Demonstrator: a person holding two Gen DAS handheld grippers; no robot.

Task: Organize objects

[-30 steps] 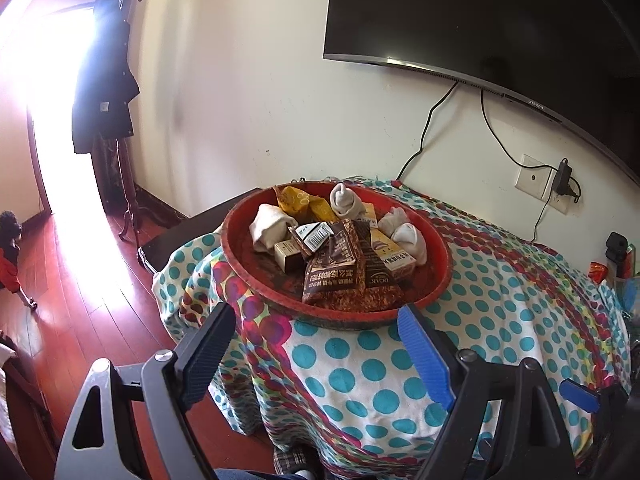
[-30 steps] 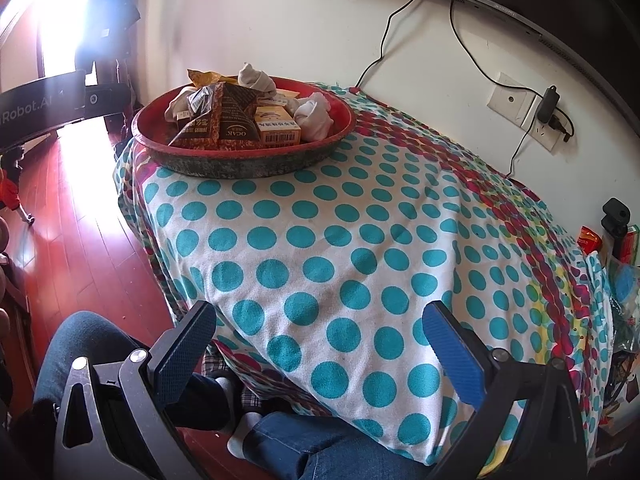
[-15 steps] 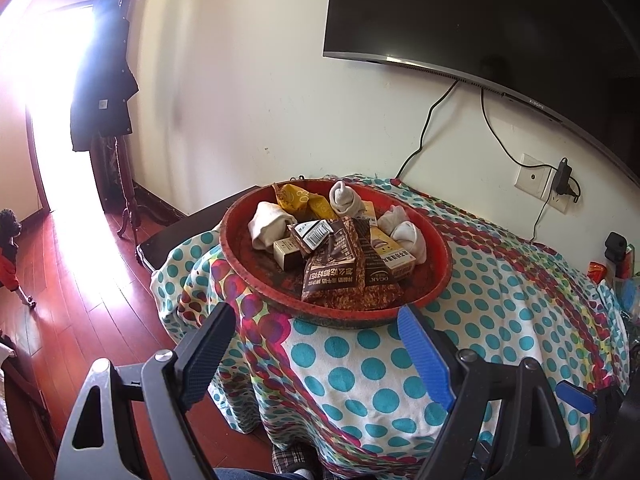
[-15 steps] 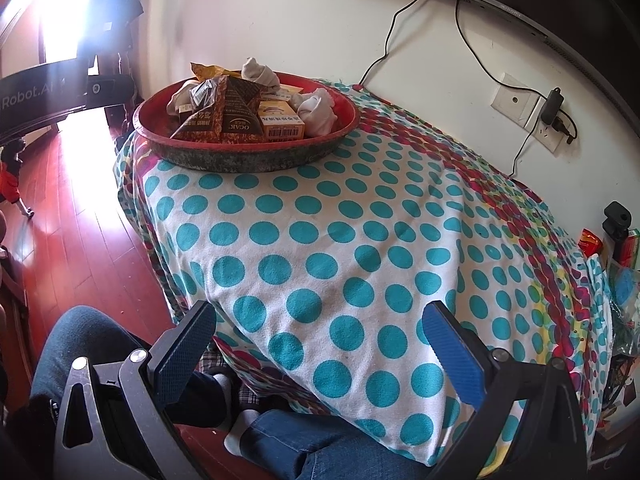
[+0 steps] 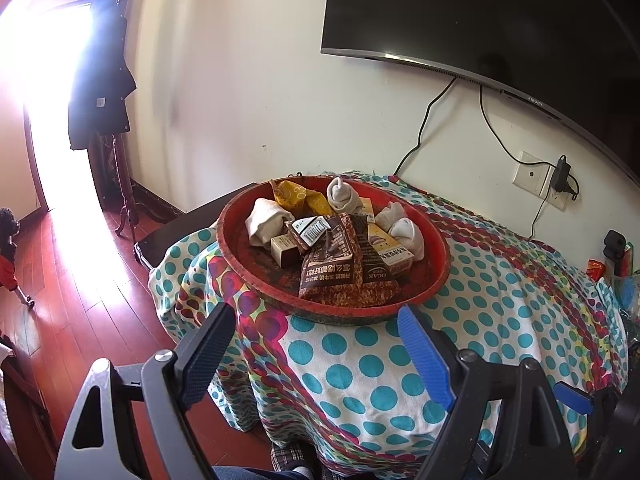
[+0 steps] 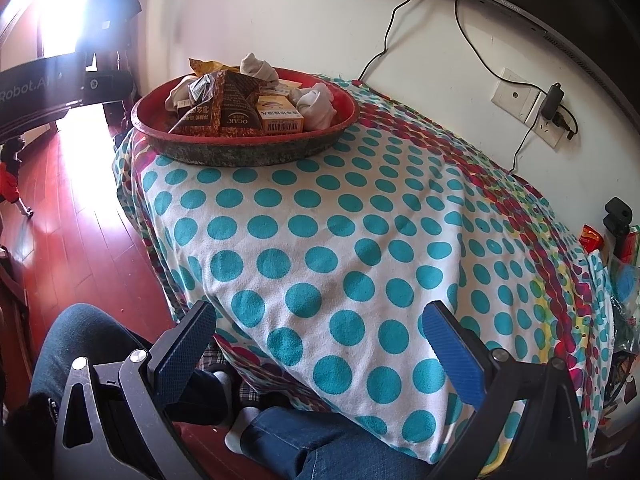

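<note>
A round red tray (image 5: 244,276) (image 6: 340,114) stands at the far left end of a table under a polka-dot cloth (image 6: 320,240). It holds brown snack packets (image 5: 332,264) (image 6: 224,108), a yellow box (image 5: 390,254) (image 6: 280,116), a yellow packet (image 5: 296,196), a small tan box (image 5: 284,248) and rolled white socks (image 5: 406,230) (image 6: 316,104). My left gripper (image 5: 316,350) hovers open just short of the tray's near rim. My right gripper (image 6: 320,344) hangs open over the table's near edge, well back from the tray, with nothing between its fingers.
A wall-mounted TV (image 5: 480,20) hangs above the table, with cables down to a socket (image 5: 534,178). Clutter stands at the table's right end (image 6: 612,240). A coat rack (image 5: 106,92) and a bright doorway are at the left. A person's legs in jeans (image 6: 320,440) lie under the table's front.
The left view has edged slightly, with the tray a touch lower in frame. The right gripper has drifted a little lower and closer over the cloth. Both stay open.
</note>
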